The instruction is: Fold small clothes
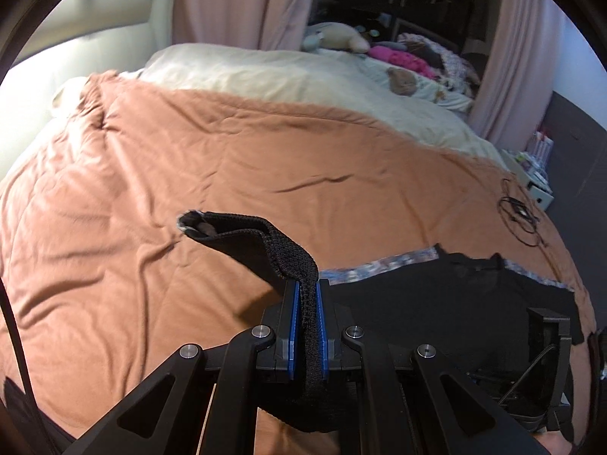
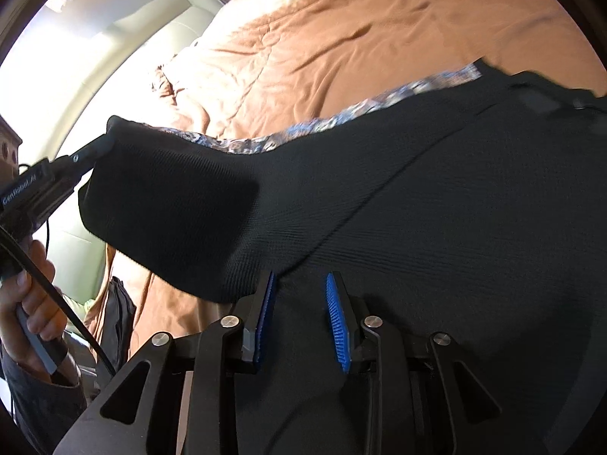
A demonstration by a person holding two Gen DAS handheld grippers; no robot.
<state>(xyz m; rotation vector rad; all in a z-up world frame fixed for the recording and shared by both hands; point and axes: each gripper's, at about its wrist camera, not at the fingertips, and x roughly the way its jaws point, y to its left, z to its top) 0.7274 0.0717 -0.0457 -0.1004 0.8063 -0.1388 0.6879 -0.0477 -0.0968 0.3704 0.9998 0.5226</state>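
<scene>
A black knit garment [image 2: 436,197] lies spread on the orange-brown duvet [image 1: 189,159]. My left gripper [image 1: 306,286] is shut on a fold of its sleeve [image 1: 265,242], held up off the bed. In the right wrist view the same left gripper [image 2: 106,142] shows at the left, pinching the raised sleeve [image 2: 170,204], with a hand [image 2: 26,299] on its handle. My right gripper [image 2: 299,299] hovers low over the garment's body, its blue pads [image 2: 335,314] apart, with nothing pinched between them. A strip of patterned fabric [image 2: 341,117] shows along the garment's far edge.
A cream sheet and pillow [image 1: 303,87] cover the far part of the bed, with soft toys [image 1: 337,36] and pink clothes [image 1: 398,57] beyond. Black cable loops [image 1: 519,216] lie on the duvet at right. Pink curtains [image 1: 235,3] hang behind. A padded cream headboard [image 2: 125,57] stands left.
</scene>
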